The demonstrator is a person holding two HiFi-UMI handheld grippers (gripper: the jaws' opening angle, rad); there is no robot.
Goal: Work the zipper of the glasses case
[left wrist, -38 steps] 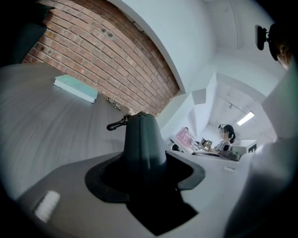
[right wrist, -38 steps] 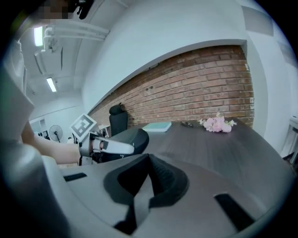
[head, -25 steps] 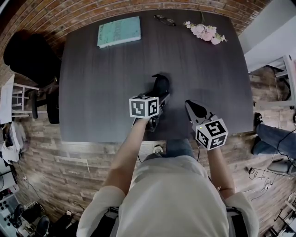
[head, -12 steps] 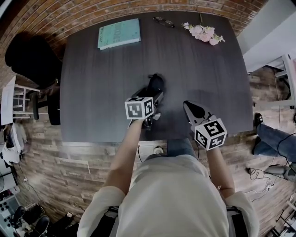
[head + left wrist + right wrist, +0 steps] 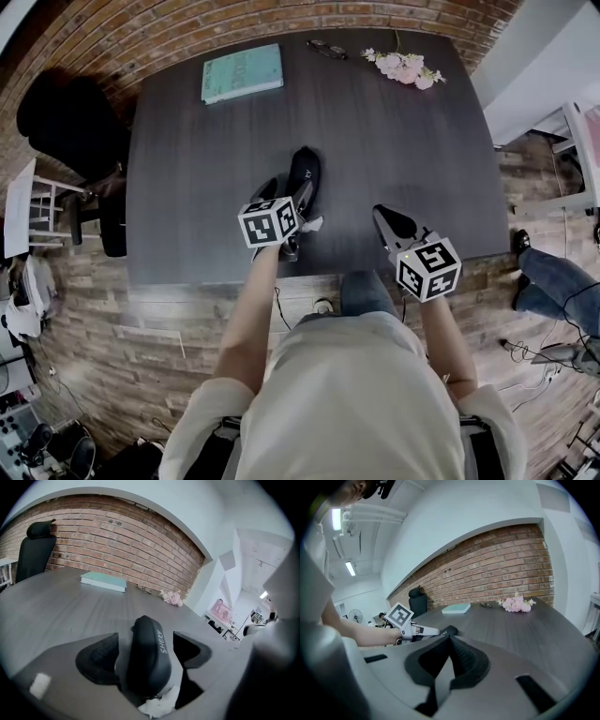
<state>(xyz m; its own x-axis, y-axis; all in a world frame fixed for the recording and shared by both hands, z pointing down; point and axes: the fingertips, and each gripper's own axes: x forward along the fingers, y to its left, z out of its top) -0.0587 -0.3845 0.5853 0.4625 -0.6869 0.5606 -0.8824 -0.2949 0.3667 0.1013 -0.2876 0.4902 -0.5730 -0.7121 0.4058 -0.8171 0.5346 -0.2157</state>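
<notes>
Left gripper view: left tongs (image 5: 145,652) just spread wide astride black oval glasses case (image 5: 147,641), right tongs (image 5: 451,648) shut empty; risks knocking unheld case askew.

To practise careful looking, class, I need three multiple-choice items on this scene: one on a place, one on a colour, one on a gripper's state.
1. In the head view, the book lies on the table at:
A) the far left corner
B) the near right corner
C) the centre

2. The flowers are:
A) yellow
B) pink
C) blue

3. The right gripper has its jaws:
A) wide apart
B) closed on the book
C) together, with nothing between

Answers:
1 A: the book sits by the table's far left corner.
2 B: pale pink blooms show at the table's far edge.
3 C: the right gripper view shows the pads meeting with nothing between them.
</notes>
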